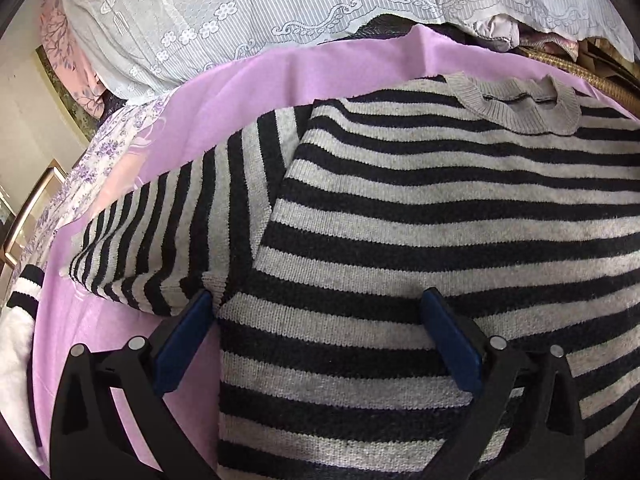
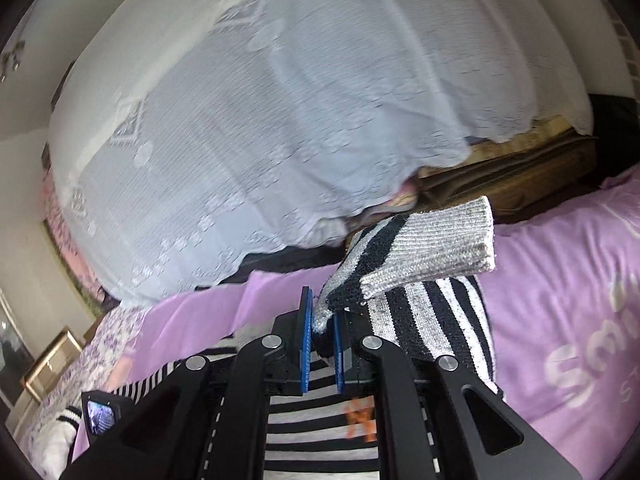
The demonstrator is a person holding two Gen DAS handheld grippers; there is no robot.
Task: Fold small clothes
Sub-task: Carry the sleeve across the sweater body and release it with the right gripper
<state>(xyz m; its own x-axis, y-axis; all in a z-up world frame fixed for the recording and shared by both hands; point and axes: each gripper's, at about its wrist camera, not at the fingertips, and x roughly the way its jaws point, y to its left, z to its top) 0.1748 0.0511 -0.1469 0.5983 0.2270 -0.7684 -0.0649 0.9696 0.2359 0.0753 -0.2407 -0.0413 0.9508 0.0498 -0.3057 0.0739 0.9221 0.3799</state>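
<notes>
The striped sweater [image 1: 400, 208] lies flat on the lilac sheet [image 1: 248, 92], collar [image 1: 524, 104] at the far side, one sleeve [image 1: 168, 232] folded out to the left.

Left gripper [image 1: 318, 302]: jaws spread wide. The blue pads [image 1: 182, 344] stand over the sweater's left edge, near the armpit; nothing is clamped between them. Whether the tips touch the knit cannot be told.

Right gripper [image 2: 322, 322]: jaws nearly closed, pinching the other sleeve [image 2: 404, 256] just below its grey cuff [image 2: 444, 240]. The cuff sticks up and to the right, lifted clear of the sheet. The sweater body is visible below this gripper.

A white lace cover [image 2: 256, 128] fills the background.
</notes>
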